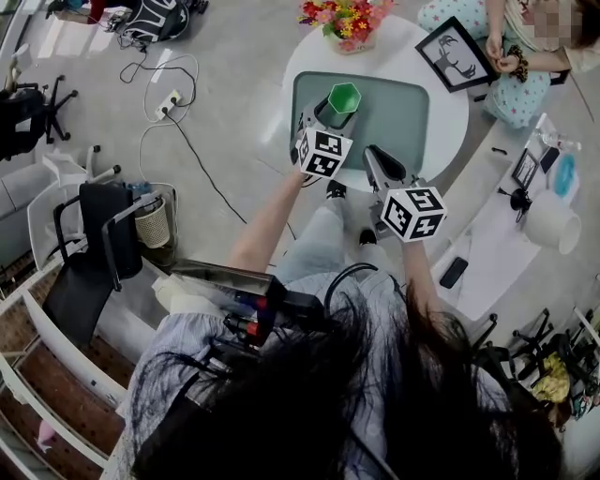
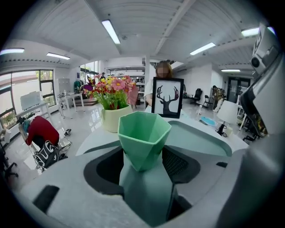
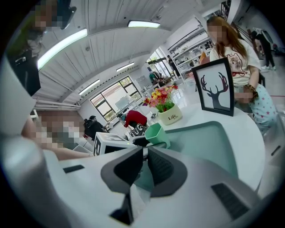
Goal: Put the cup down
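My left gripper (image 1: pixel 326 114) is shut on a green faceted cup (image 1: pixel 344 97), gripping its lower body, mouth up. It is over the near left part of a grey-green tray (image 1: pixel 398 112) on the round white table (image 1: pixel 448 122). The left gripper view shows the cup (image 2: pixel 144 138) clamped between the dark pads (image 2: pixel 178 164); I cannot tell whether its base touches the tray. My right gripper (image 1: pixel 380 165) hangs at the table's near edge, to the right of the cup. Its jaws are shut with nothing in them (image 3: pixel 144 161), and its view shows the cup (image 3: pixel 156 133) and tray (image 3: pixel 209 142) ahead.
A pot of flowers (image 1: pixel 349 23) stands at the table's far edge, and a framed deer picture (image 1: pixel 456 53) at its far right. A person sits beyond the frame. To the right is a side bench with a white lamp (image 1: pixel 551 221) and a phone (image 1: pixel 454 272). A black chair (image 1: pixel 89 253) is on the left.
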`<state>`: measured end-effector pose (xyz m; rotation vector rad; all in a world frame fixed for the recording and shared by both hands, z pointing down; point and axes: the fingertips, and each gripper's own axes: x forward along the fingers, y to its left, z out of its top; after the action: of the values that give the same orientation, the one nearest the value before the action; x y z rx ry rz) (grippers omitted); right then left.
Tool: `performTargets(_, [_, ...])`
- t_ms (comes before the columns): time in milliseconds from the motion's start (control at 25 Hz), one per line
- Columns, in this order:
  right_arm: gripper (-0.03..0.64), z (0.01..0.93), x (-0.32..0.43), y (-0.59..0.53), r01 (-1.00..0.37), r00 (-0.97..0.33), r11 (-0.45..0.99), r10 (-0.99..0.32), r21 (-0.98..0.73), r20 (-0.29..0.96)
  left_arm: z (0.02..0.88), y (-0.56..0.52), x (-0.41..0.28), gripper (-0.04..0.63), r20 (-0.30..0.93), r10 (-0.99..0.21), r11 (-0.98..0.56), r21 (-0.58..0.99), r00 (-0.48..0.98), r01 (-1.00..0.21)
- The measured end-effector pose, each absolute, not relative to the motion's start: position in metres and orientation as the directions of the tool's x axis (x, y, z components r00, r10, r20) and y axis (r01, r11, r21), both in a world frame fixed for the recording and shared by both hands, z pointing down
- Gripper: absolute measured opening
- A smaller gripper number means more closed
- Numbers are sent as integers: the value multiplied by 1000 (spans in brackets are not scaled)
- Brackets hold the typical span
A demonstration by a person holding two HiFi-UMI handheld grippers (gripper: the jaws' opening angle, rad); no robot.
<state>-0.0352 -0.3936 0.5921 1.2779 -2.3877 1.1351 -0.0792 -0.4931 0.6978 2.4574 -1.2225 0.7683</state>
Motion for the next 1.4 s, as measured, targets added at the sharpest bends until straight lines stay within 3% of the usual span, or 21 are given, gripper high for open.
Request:
performTargets(520, [51, 591, -29, -374, -794, -582, 305, -633, -526, 510, 727, -483, -98, 276, 691, -562, -599, 37, 454, -800])
performTargets(1080, [51, 580, -27, -354, -779, -604, 345, -636, -523, 481, 689, -448, -118, 272, 656, -609, -548, 59, 446, -835])
performTargets(1400, [51, 566, -13, -330, -771, -617, 378, -643, -513, 454, 654, -415, -112, 211, 612, -666, -511, 44, 427, -859])
